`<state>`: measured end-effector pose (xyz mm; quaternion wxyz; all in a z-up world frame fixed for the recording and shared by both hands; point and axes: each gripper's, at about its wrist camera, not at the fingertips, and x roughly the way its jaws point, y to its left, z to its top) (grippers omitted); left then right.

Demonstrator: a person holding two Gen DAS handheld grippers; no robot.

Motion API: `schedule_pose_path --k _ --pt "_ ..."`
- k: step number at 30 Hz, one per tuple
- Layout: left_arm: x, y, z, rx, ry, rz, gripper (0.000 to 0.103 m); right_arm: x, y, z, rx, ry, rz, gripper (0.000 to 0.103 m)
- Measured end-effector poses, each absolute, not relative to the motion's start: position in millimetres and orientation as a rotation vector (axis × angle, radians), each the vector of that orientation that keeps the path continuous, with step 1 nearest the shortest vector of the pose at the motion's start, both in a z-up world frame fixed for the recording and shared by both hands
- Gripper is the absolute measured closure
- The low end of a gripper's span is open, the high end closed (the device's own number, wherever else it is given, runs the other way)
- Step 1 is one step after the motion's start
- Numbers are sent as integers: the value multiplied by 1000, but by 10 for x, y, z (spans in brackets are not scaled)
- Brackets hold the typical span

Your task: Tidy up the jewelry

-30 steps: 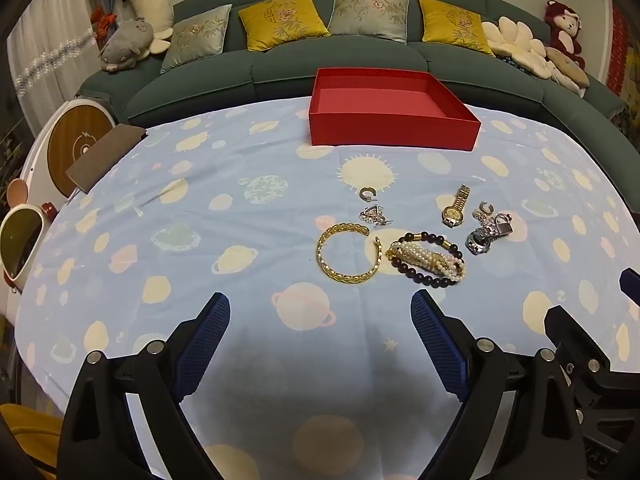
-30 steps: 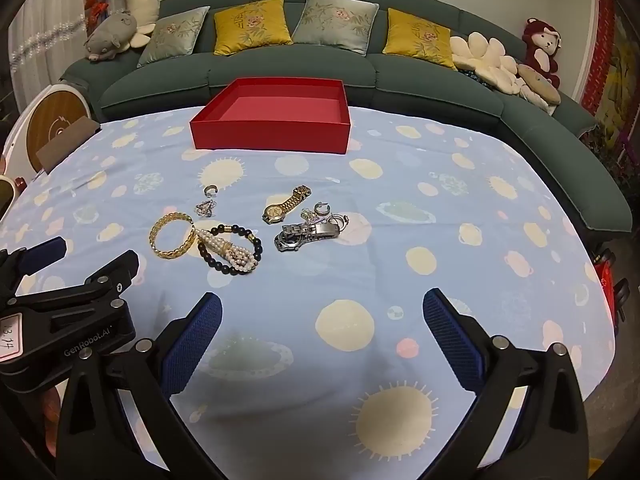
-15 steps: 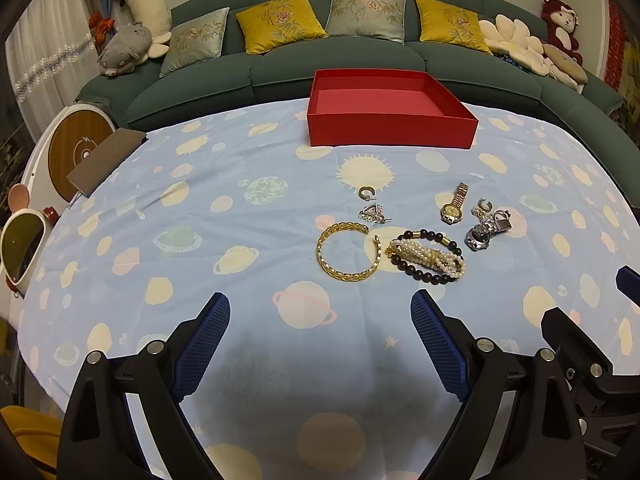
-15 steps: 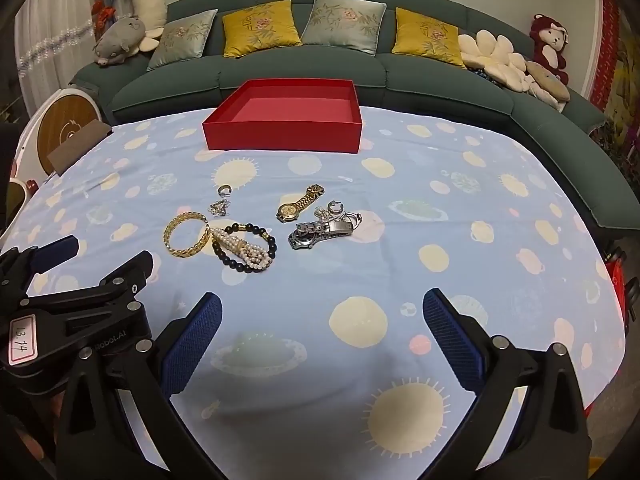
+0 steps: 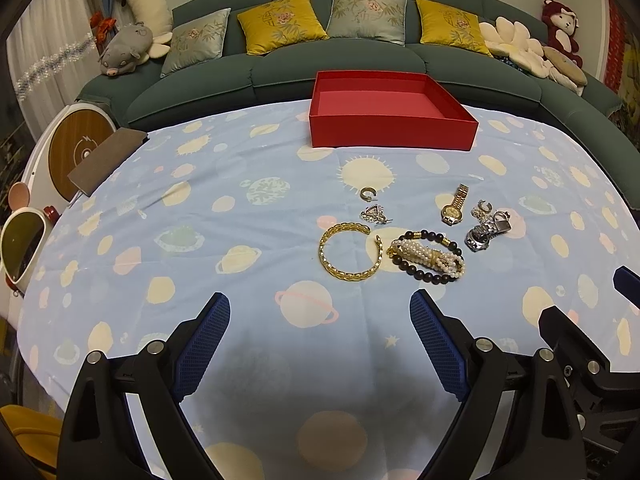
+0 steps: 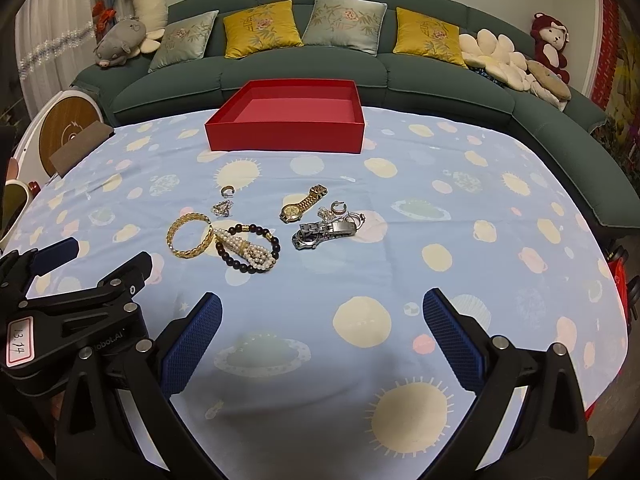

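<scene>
On the left claw (image 6: 52,256) body, label "13.14" (image 6: 19,341), both claws released, right claw (image 6: 320,320) empty

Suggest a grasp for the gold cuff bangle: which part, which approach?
Grip the closed braided band of the gold cuff bangle on its near arc, coming from above with one finger inside the loop and one outside. It lies flat on the tablecloth, its opening facing the far right, toward the bead and pearl bracelets, so the near-left arc is probably clearest.

right gripper (image 6: 322,312) spread, holding nothing | jewelry (image 6: 264,228) on tablecloth (image 6: 400,280) | red box (image 6: 286,134) behind
</scene>
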<state>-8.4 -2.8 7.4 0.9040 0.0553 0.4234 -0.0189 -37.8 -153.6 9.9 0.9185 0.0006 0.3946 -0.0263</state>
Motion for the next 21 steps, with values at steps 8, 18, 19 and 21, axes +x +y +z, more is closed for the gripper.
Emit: schedule_pose_path --k 8,18,19,21 --pt "-93 -25 77 113 873 -39 14 -374 -1531 99 3 811 -52 5" --pt "-101 -20 77 111 872 -40 14 -375 -1531 100 3 811 -52 5" --pt "-102 -21 77 112 872 -40 14 -372 -1525 98 4 812 -51 5" --pt "-101 -20 76 113 872 -40 14 -370 -1518 95 4 812 -50 5"
